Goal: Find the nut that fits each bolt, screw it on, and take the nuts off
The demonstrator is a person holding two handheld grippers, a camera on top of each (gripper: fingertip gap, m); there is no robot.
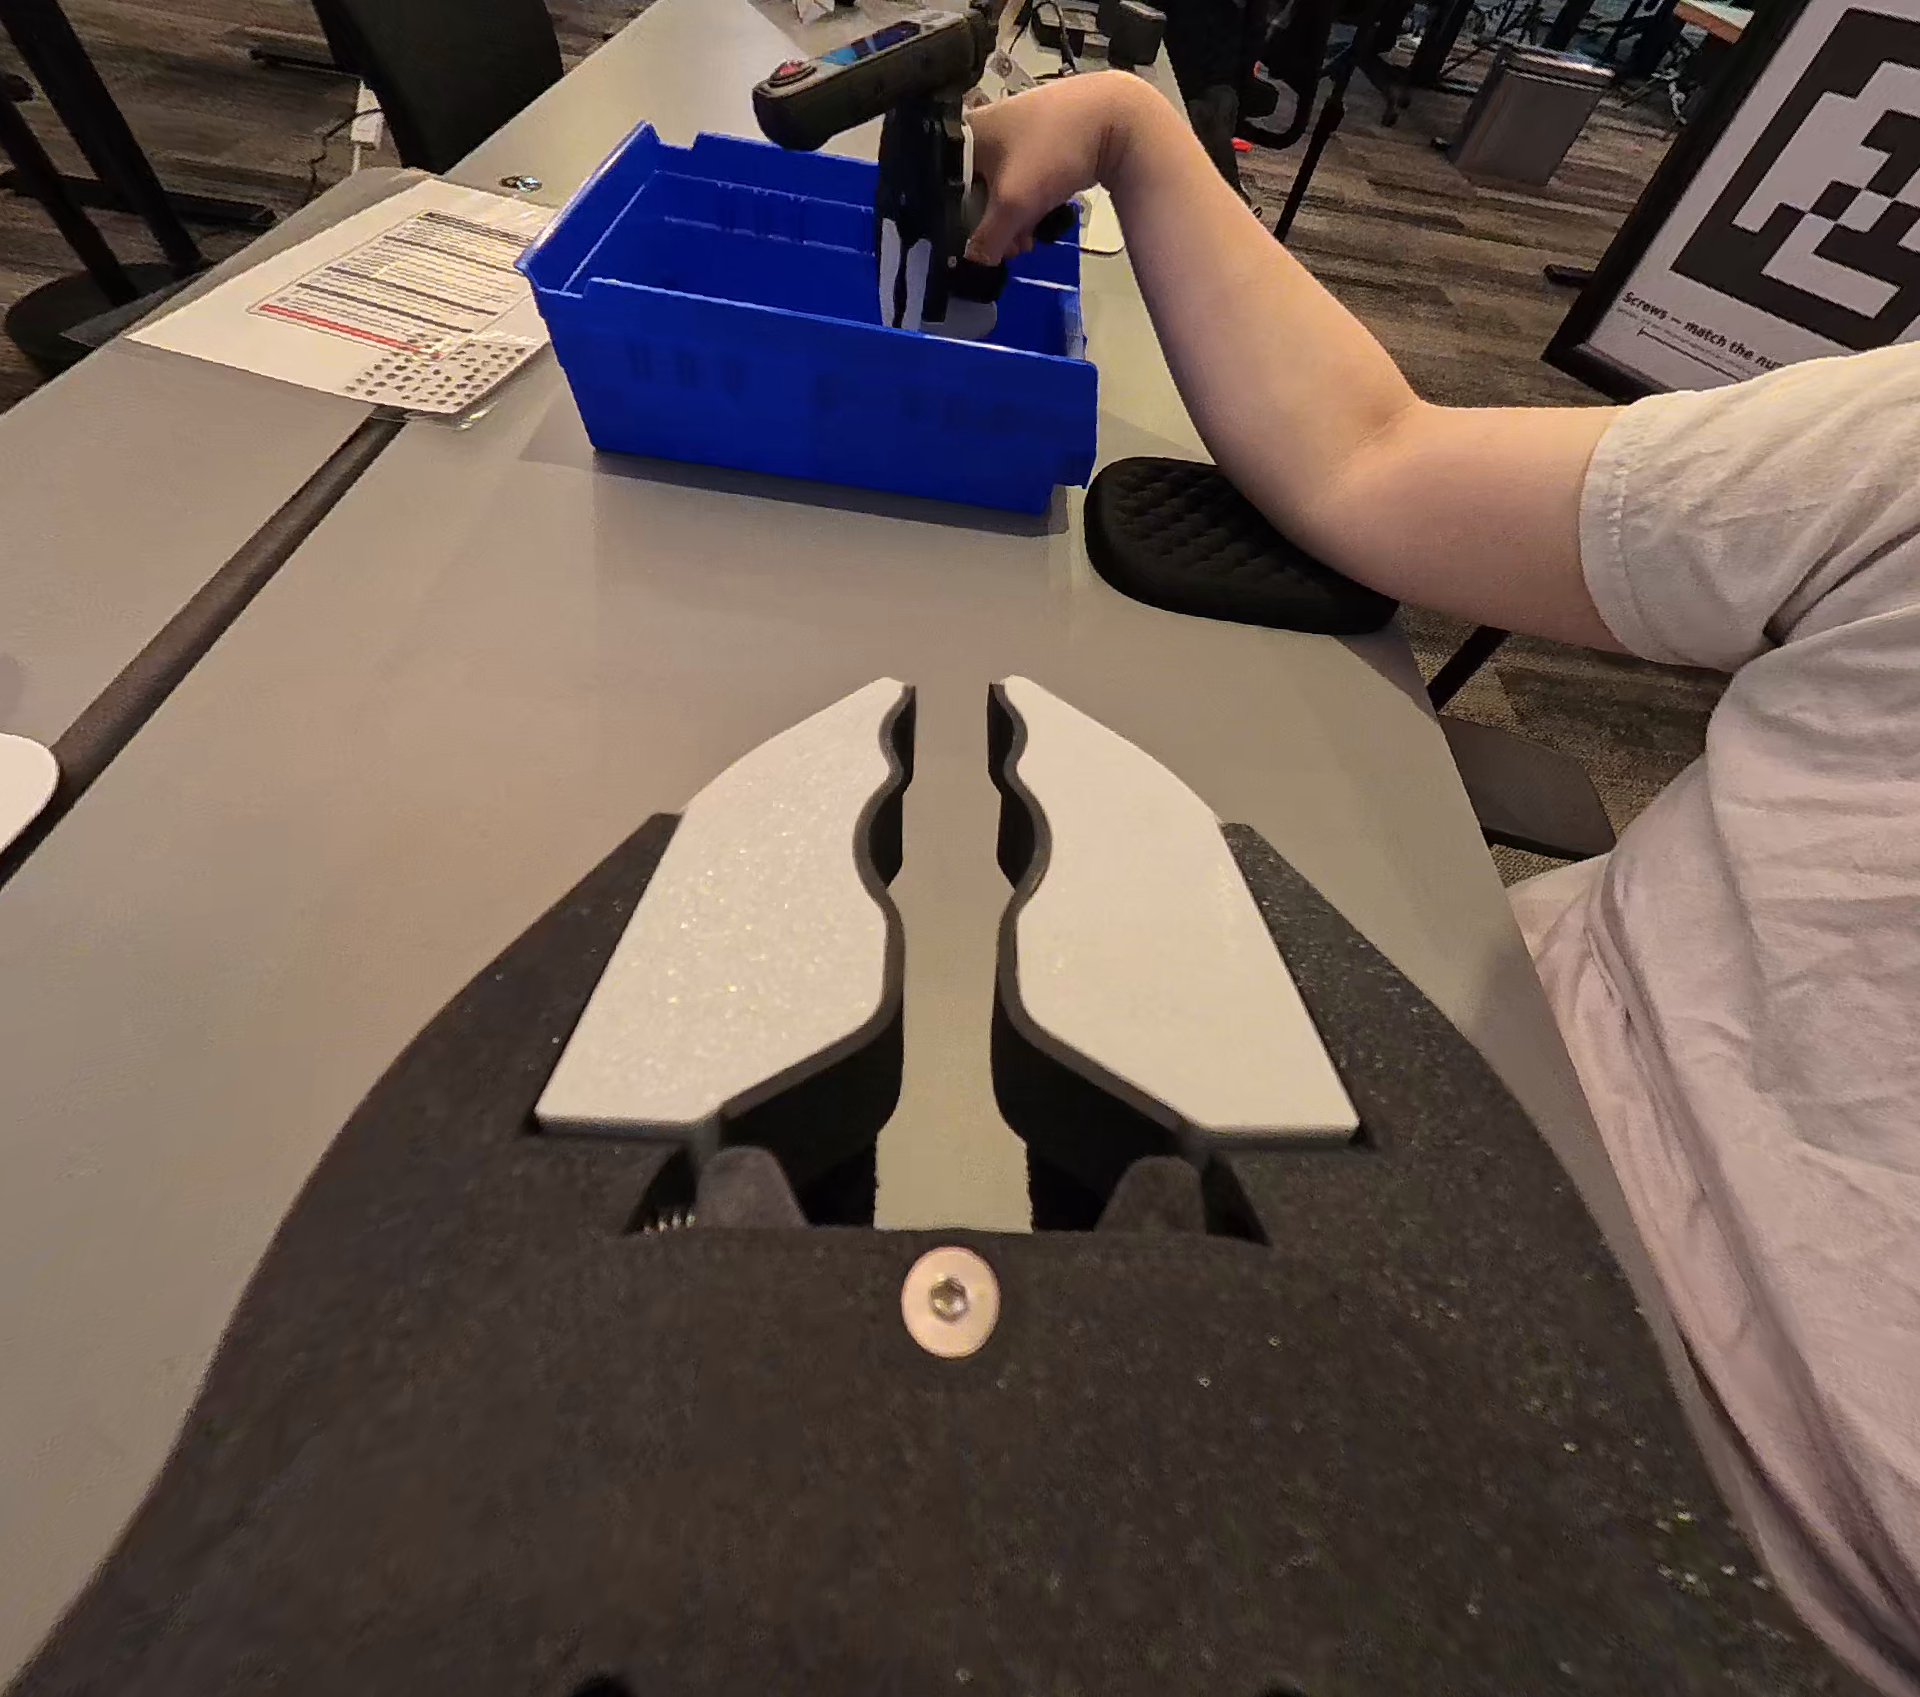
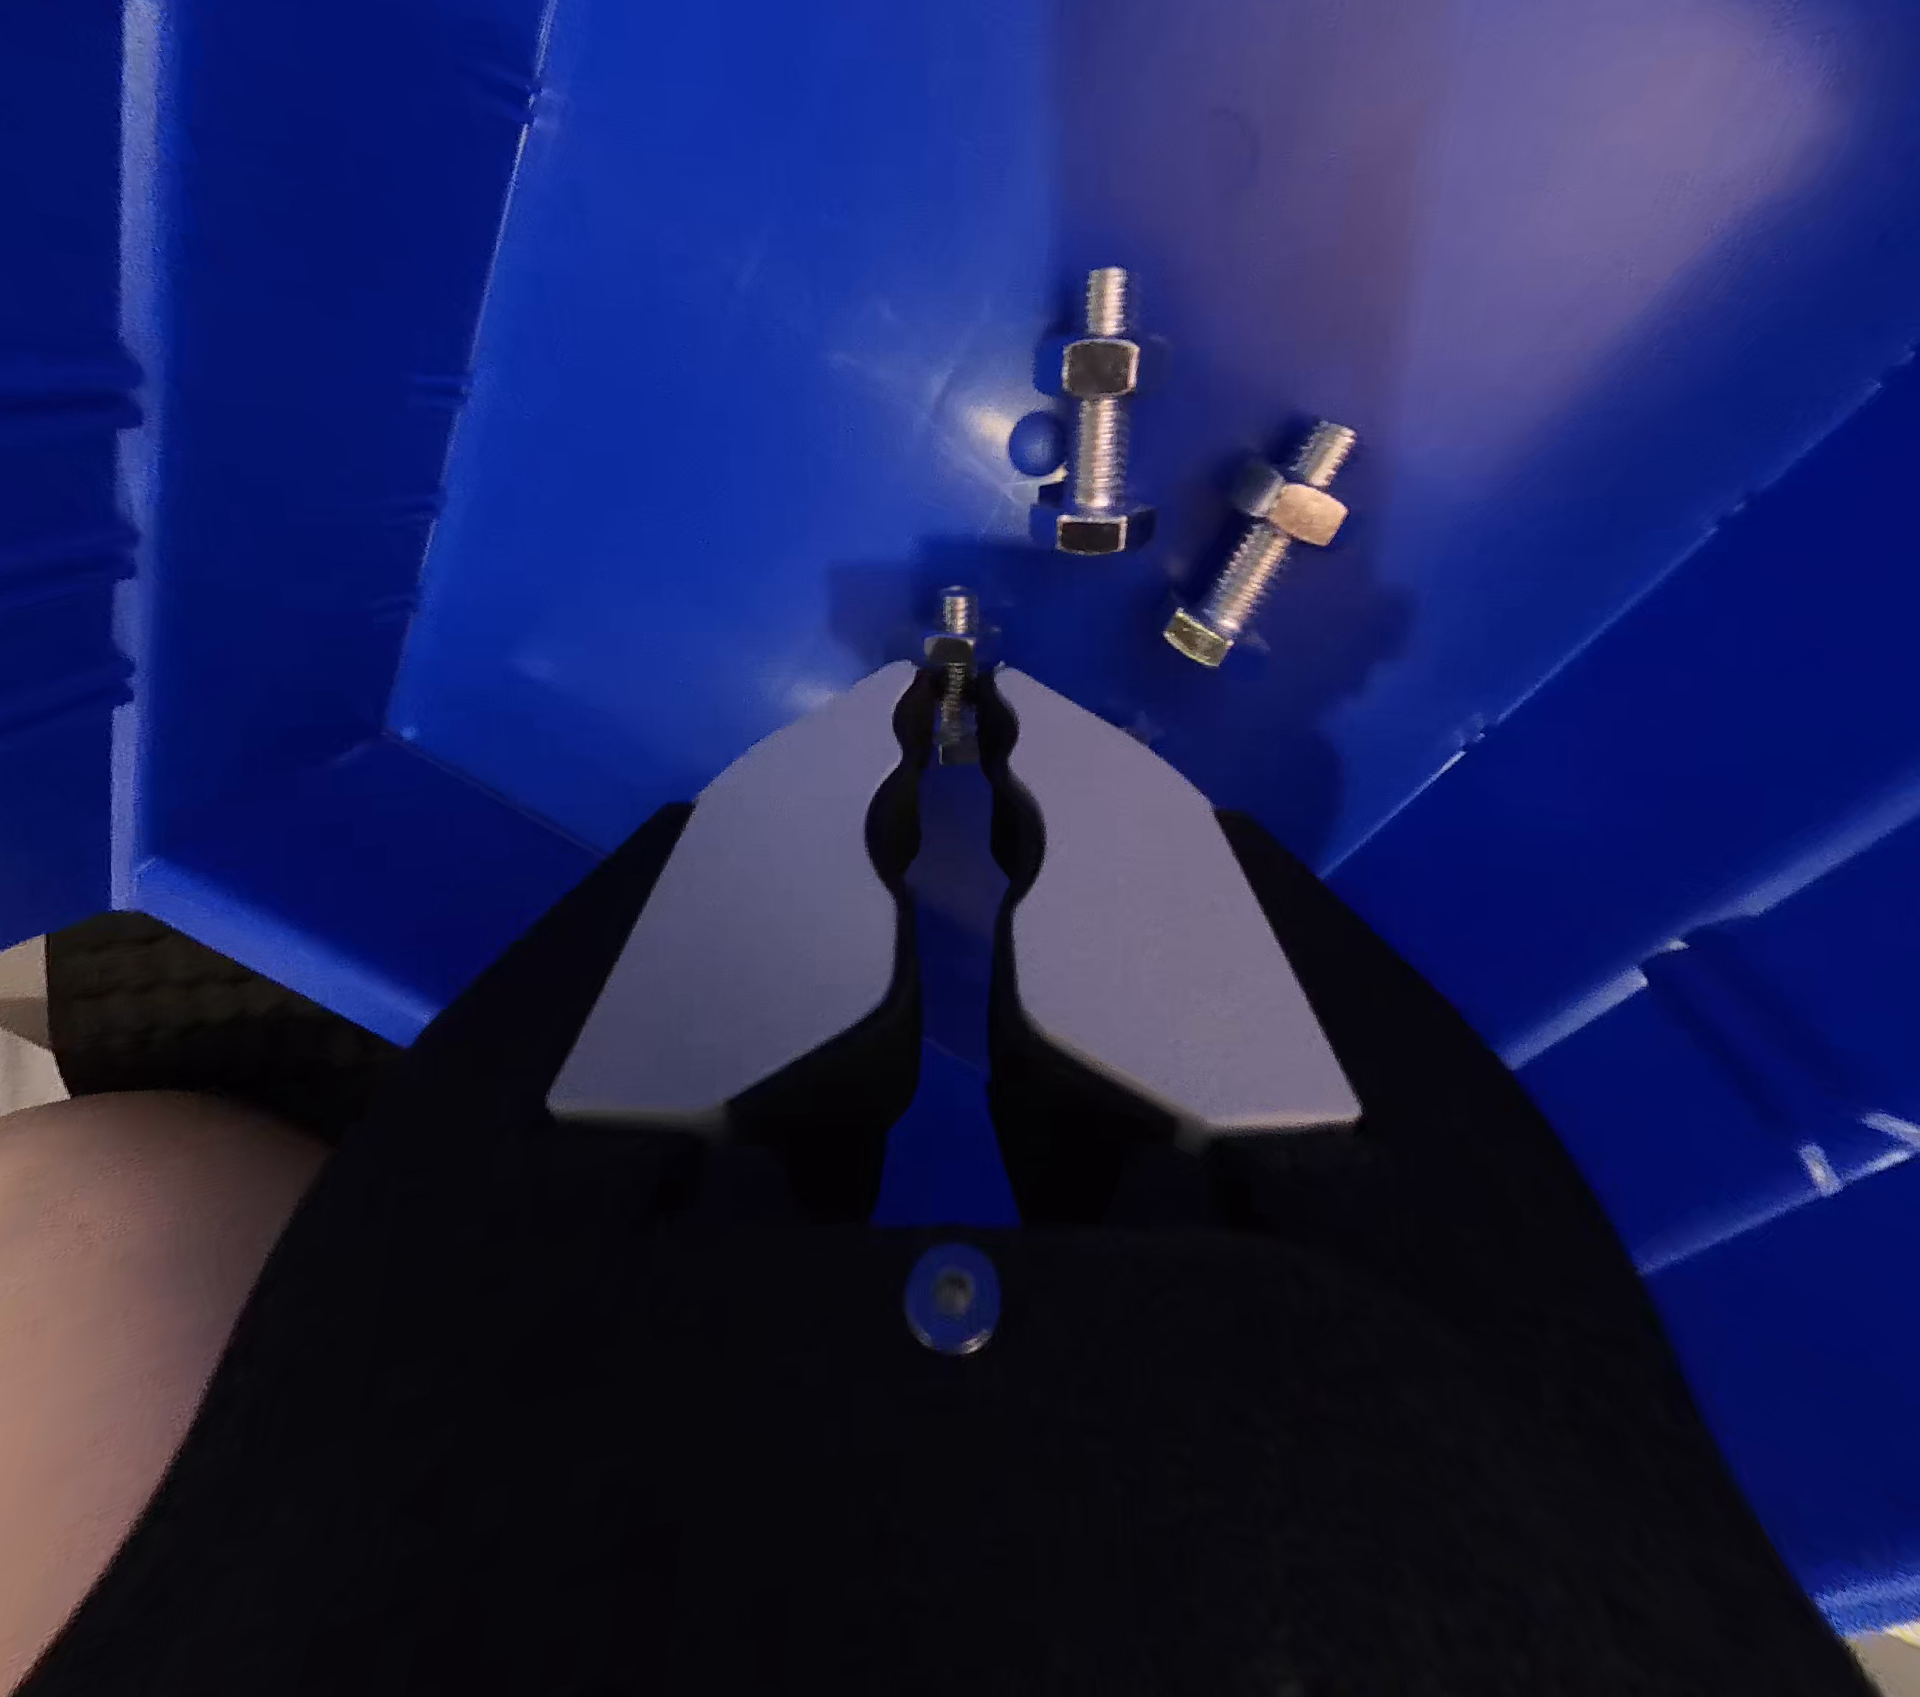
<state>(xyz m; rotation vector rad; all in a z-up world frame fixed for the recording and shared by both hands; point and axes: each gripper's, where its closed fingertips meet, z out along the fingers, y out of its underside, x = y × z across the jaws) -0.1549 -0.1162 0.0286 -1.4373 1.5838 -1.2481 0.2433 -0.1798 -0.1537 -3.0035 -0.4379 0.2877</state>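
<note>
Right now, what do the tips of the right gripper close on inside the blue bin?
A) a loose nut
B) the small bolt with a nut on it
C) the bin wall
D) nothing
B: in the right wrist view the right gripper pinches the small bolt, nut on it, over the floor of the blue bin.

Two nutted bolts (image 2: 1096, 411) (image 2: 1257, 546) crowd the bin floor (image 2: 779, 297) right of centre; its left lies open.
</note>
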